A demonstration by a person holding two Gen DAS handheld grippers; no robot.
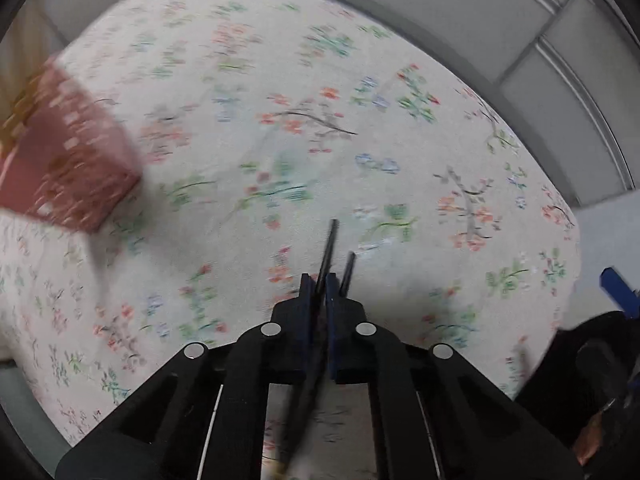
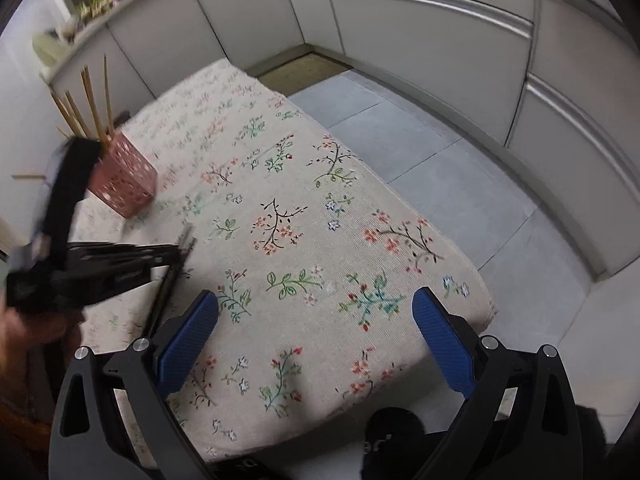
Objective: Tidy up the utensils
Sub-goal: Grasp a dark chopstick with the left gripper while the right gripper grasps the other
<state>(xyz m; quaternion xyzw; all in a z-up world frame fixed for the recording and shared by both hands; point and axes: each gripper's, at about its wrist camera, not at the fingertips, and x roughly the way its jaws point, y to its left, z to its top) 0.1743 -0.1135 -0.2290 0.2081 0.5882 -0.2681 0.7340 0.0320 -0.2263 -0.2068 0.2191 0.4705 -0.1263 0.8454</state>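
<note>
My left gripper [image 1: 319,280] is shut on a pair of black chopsticks [image 1: 330,246] and holds them above the floral tablecloth [image 1: 280,120]. It also shows in the right wrist view [image 2: 176,254], with the black chopsticks [image 2: 170,280] slanting down from it. A pink perforated utensil holder [image 2: 126,184] stands at the table's far left with several wooden chopsticks [image 2: 90,100] upright in it. It appears blurred in the left wrist view [image 1: 68,152]. My right gripper [image 2: 316,312] is open and empty above the table's near corner.
Grey cabinet fronts [image 2: 440,40] and a grey tiled floor [image 2: 460,176] lie beyond the table's right edge [image 2: 476,276]. A counter with plants [image 2: 96,4] runs along the far left wall.
</note>
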